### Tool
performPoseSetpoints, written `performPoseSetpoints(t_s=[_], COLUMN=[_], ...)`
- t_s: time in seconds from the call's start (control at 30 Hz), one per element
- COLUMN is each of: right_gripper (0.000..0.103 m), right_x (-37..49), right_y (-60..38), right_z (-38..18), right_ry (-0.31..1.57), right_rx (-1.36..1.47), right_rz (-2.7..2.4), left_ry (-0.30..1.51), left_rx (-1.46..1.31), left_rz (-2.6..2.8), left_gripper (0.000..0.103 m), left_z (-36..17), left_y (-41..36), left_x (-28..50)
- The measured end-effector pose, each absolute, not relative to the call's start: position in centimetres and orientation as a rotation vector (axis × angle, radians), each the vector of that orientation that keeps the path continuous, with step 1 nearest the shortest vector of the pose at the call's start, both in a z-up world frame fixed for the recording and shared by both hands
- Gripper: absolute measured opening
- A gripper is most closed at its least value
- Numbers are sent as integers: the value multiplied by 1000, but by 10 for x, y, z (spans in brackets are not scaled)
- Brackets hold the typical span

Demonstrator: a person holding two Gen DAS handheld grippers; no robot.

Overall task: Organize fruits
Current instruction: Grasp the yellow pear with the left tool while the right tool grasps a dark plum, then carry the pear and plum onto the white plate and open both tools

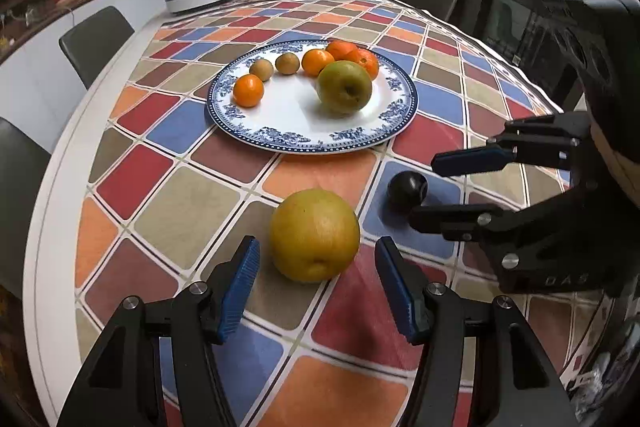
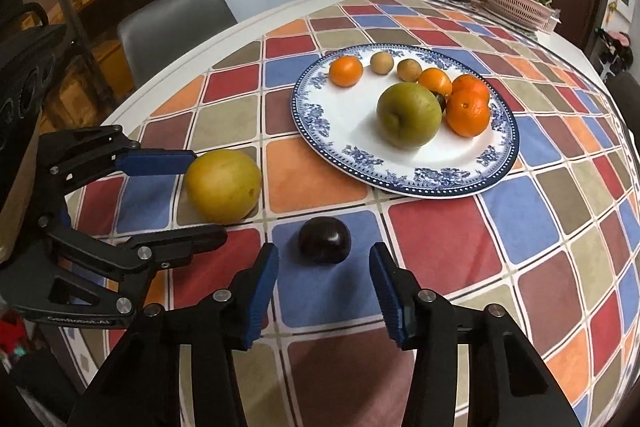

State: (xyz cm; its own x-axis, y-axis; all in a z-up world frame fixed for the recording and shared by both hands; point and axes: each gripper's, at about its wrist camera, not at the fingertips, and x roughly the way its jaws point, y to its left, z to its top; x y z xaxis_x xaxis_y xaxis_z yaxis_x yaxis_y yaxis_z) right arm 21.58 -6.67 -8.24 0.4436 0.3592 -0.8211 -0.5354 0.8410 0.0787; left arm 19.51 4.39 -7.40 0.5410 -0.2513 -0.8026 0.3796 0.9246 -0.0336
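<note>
Grippers gape low: left gripper (image 1: 318,281) flanks pear (image 1: 315,235), right gripper (image 2: 324,285) faces plum (image 2: 325,239).

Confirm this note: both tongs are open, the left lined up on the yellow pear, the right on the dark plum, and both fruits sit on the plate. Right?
Not quite. The yellow pear and dark plum lie on the tablecloth, short of the plate, as both wrist views show. The rest holds: left tongs and right tongs are open.

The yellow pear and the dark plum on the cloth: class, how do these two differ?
The yellow pear is far bigger than the dark plum. The pear is dull yellow and speckled; the plum is glossy, almost black. The pear lies before the left gripper, the plum before the right gripper. Both rest off the plate, ungrasped.
</note>
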Motion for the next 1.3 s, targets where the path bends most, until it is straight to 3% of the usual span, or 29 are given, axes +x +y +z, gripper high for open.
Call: performPoseSetpoints(t_s=[0.2,0.33,0.67,1.3], right_gripper=[43,40,32,32], right_x=[223,227,229,206], right_y=[-65,-64,-63,-81], right_z=[-87,-90,-96,-57], right_ry=[981,990,1003,893], right_rx=[-190,-185,-172,-120], right_rz=[565,565,577,534], left_ry=[949,952,963,895], left_rx=[121,120,93,28], left_rz=[-374,-363,-344,-317], left_gripper=[58,49,48,48], left_z=[-80,-81,-81,-46], left_y=[43,42,44,39], left_x=[205,207,209,191])
